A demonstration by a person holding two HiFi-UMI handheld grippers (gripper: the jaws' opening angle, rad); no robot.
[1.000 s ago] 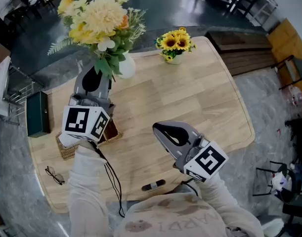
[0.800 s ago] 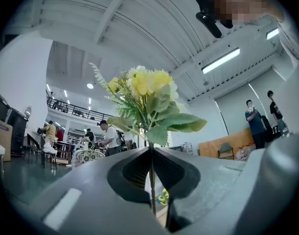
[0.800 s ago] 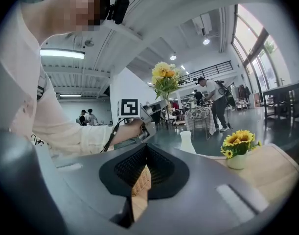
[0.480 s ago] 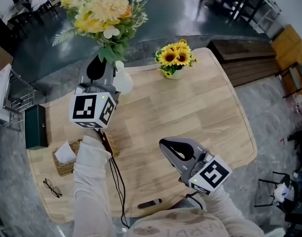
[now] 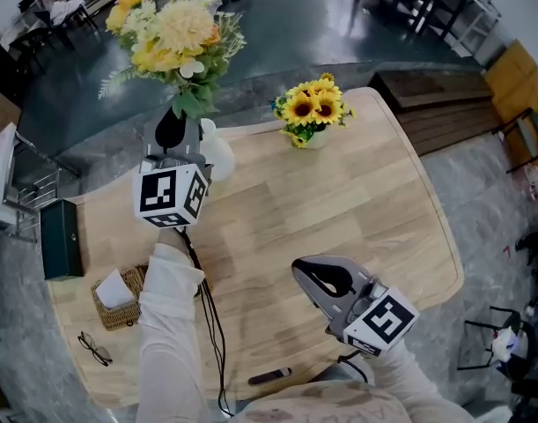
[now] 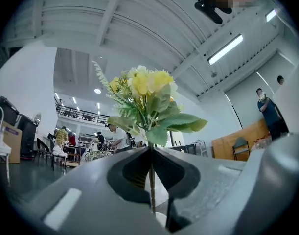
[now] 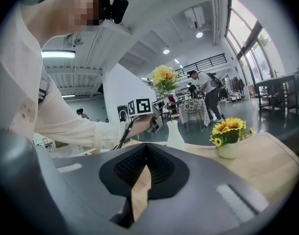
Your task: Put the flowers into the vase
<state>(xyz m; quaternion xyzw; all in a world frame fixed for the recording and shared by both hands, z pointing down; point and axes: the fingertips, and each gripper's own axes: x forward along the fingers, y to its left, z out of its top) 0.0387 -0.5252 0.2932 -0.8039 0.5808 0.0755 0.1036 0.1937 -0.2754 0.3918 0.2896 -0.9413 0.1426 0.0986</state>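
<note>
Flowers stood upright, their thin stem pinched between the closed fingers of the left gripper, with blooms and leaves spreading above the fingertips. A white vase sat on the table just beside those fingers. The right gripper hovered well apart, fingers pressed together on nothing.

A small pot of sunflowers stands near the far edge of the light wooden table. At the table's left edge sits a dark green box. Nearer, a wicker basket holds white paper, with glasses just beside it. A black pen-like thing lies by the near edge, and a wooden bench stands beyond the table
</note>
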